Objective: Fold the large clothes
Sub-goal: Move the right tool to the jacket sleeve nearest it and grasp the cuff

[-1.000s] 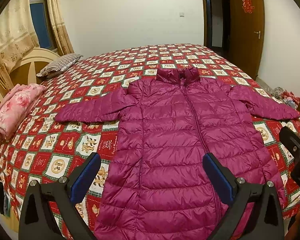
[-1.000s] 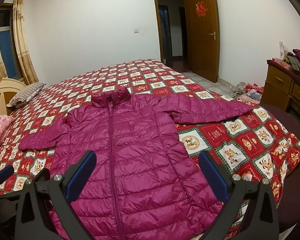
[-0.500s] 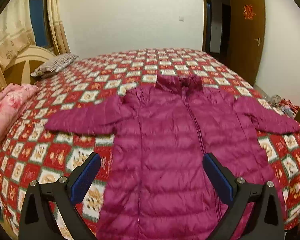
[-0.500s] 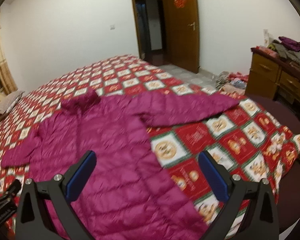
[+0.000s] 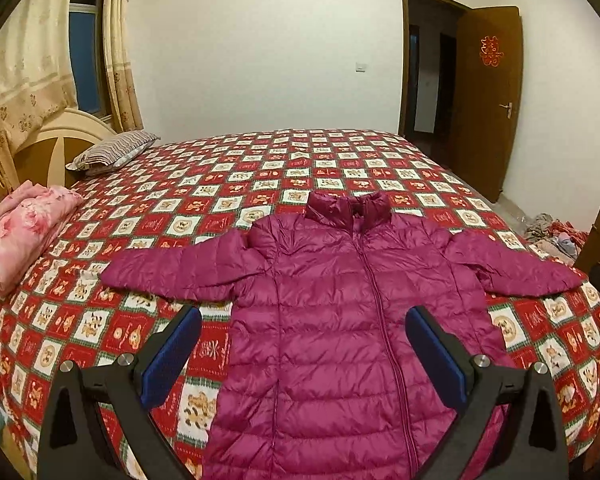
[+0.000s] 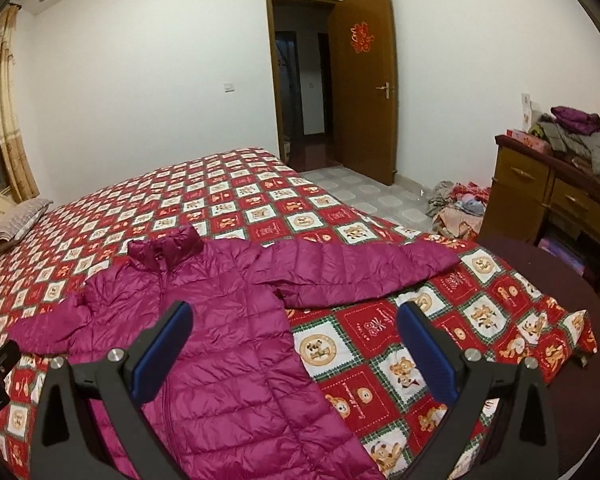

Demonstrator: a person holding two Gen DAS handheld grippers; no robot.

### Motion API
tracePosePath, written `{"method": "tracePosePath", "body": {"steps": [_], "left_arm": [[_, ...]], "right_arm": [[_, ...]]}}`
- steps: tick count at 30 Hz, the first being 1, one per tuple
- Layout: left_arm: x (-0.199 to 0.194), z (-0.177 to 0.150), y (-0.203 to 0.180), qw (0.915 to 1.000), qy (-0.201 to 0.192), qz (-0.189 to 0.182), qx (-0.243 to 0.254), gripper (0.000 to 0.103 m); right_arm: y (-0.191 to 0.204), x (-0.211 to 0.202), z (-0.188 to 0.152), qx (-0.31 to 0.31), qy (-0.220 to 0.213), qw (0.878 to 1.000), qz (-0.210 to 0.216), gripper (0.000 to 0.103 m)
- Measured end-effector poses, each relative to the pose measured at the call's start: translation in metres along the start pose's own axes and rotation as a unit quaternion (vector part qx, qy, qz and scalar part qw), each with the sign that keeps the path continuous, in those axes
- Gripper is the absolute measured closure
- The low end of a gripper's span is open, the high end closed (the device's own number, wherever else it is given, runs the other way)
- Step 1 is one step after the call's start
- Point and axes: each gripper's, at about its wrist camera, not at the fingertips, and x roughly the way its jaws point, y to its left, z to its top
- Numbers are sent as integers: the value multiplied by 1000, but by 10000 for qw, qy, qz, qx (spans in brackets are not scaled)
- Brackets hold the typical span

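Magenta quilted jacket (image 5: 340, 320) lies flat, zipped, on the red patterned bedspread (image 5: 240, 176), both sleeves spread sideways. Its hem is cut off below both views. Left gripper (image 5: 303, 350) and right gripper (image 6: 294, 346) hover above it, jaws wide apart, holding nothing. Much bedspread beyond the collar is free.

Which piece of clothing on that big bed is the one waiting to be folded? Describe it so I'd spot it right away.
Start at the large bed with the red checked bear-print bedspread. Spread flat on its near half, front up and sleeves out to both sides, lies a magenta quilted puffer jacket with a stand-up collar. Unlike the folded pink floral bundle and the striped pillow by the headboard, it is glossy, plain-coloured and fully unfolded.
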Motion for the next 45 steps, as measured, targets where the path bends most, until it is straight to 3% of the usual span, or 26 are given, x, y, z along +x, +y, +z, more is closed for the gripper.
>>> {"method": "tracePosePath", "body": {"steps": [5, 15, 21, 25, 33, 41, 45], "left_arm": [[0, -15, -4, 9997, 208, -143, -6, 1], [-18, -17, -13, 9997, -13, -214, 65, 1], [-23, -17, -13, 9997, -70, -239, 53, 1], [-29, -18, -15, 9988, -91, -467, 65, 1], [-35, -33, -23, 9972, -125, -714, 183, 1], [-31, -43, -24, 9981, -143, -493, 356, 1], [-12, -47, -15, 9989, 34, -311, 343, 1]], "right_arm": [[6, -3, -15, -222, 58, 9997, -53, 0], [3, -18, -28, -218, 33, 9997, -37, 0], [4, -25, -31, -201, -17, 9997, 129, 0], [6, -34, -33, -207, -166, 9988, 415, 0], [14, -57, -53, -681, -429, 9953, 532, 0], [14, -55, -56, -755, -394, 9946, 596, 0], [-8, -34, -50, -538, -211, 9955, 747, 0]]}}
